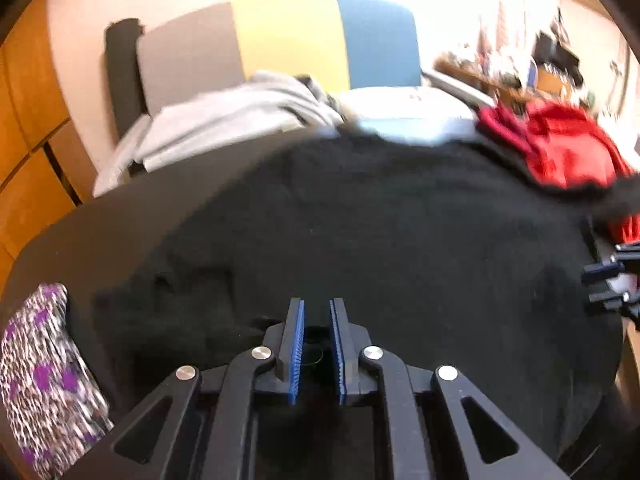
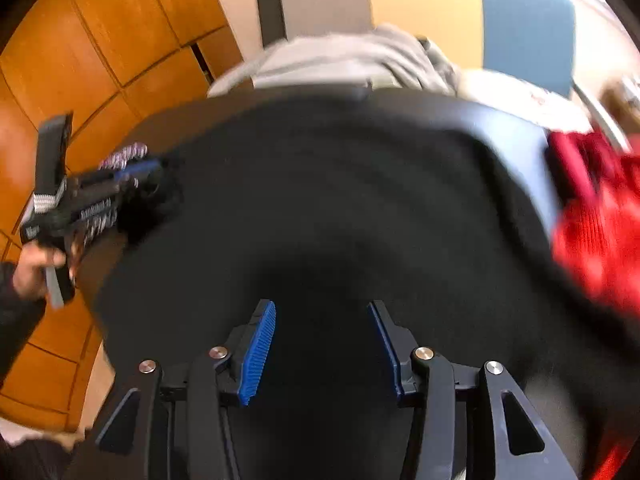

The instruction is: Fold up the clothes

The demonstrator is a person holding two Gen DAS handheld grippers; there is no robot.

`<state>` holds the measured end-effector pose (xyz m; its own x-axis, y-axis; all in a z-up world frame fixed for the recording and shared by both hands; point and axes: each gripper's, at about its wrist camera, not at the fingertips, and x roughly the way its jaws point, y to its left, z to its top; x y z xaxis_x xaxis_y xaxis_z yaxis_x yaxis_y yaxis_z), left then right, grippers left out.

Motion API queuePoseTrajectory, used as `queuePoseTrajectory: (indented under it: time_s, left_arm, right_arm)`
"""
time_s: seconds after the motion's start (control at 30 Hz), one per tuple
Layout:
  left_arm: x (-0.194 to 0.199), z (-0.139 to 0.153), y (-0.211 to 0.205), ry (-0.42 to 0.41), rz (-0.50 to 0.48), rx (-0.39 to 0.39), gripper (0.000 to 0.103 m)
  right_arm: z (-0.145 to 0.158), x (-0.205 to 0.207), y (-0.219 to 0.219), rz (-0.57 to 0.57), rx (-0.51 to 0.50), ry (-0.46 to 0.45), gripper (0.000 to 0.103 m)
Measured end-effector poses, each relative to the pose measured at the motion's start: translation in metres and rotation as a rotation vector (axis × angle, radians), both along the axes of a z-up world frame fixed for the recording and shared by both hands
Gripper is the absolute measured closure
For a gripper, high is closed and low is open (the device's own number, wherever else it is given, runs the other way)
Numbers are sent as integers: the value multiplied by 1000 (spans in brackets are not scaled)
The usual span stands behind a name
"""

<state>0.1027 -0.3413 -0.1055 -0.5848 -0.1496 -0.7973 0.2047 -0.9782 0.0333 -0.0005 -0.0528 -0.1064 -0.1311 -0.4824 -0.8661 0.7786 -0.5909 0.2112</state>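
Left wrist view: a black garment (image 1: pixel 360 216) is seen spread across the dark table (image 1: pixel 120 216), its long axis running left to right. The left gripper (image 1: pixel 317 320) is nearly closed; whether fabric is pinched cannot be told.

Right wrist view: the right gripper (image 2: pixel 322 320) is held half open above the black garment (image 2: pixel 340 184), nothing between its pads. A red garment (image 2: pixel 592 216) lies at the right.

Lived-in room of a home: wooden cupboard doors (image 2: pixel 100 40), a grey, yellow and blue sofa (image 1: pixel 280 40), loose clothes (image 1: pixel 240 112) heaped about, cluttered shelf (image 1: pixel 520 68) beyond.
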Motion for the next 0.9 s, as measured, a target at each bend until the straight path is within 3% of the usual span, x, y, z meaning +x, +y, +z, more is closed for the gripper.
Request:
queuePoseTrajectory:
  time_s: [0.03, 0.17, 0.27, 0.3, 0.4, 0.47, 0.6, 0.67, 0.7, 0.73, 0.83, 0.9]
  left_arm:
    - [2, -8, 4, -21, -2, 16, 90]
    - [23, -28, 5, -32, 90, 78, 90]
    - [39, -29, 2, -9, 161, 133, 90]
    - [42, -28, 1, -3, 183, 152, 90]
    - [46, -26, 3, -11, 210, 153, 90]
    - [45, -23, 5, -21, 223, 138, 90]
    - [30, -6, 11, -18, 219, 124, 90]
    - [23, 5, 18, 12, 192, 124, 90]
    - [16, 13, 22, 32, 171, 136, 90]
    - [10, 19, 27, 46, 154, 137, 90]
    - [-17, 34, 43, 75, 74, 133, 90]
    - [-35, 40, 54, 85, 16, 136, 90]
  right_arm:
    - [-12, 11, 7, -13, 39, -25, 55]
    - [15, 8, 98, -308, -86, 4, 57]
    - [56, -14, 181, -574, -156, 130, 37]
    - [66, -24, 216, -685, -200, 147, 24]
    - [82, -55, 315, -1023, -349, 151, 22]
    - [73, -74, 364, -1201, -375, 103, 23]
    - [42, -115, 411, -1339, -504, -40, 28]
    - [33, -132, 410, -1366, -523, -57, 28]
    - [35, -135, 404, -1368, -476, -39, 32]
    - [40, -135, 396, -1369, -420, -16, 46]
    - [47, -144, 382, -1351, -305, 58, 73]
    - [62, -137, 382, -1339, -260, 114, 77]
